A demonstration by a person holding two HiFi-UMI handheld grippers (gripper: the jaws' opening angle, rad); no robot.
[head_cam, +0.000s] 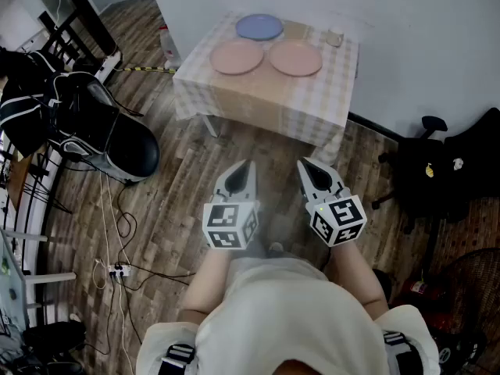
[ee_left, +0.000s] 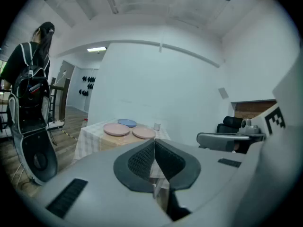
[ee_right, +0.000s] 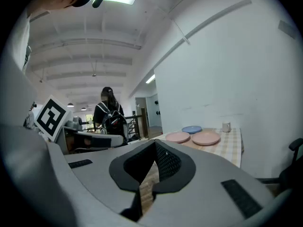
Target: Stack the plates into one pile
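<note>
Left claw [head_cam: 248, 165] and right claw [head_cam: 303, 163], each pressed together and empty, hang side by side well short of the tabletop [head_cam: 312, 104]. On it, straight ahead, three plates lie unstacked: left pink plate [head_cam: 237, 57], right pink plate [head_cam: 295, 58], and blue plate [head_cam: 259, 26] toward its far edge. Each claw lines up roughly with its own-side pink plate, and neither looks nearer.

1. No word, number or brand can be read anywhere
2. The marker cubes [head_cam: 230, 226] of the left gripper [head_cam: 247, 167] and right gripper [head_cam: 305, 166] bear black-and-white square codes, no letters
3. A yellow emblem on the black bag [head_cam: 426, 180], right of the table [head_cam: 266, 100], is too small to read
</note>
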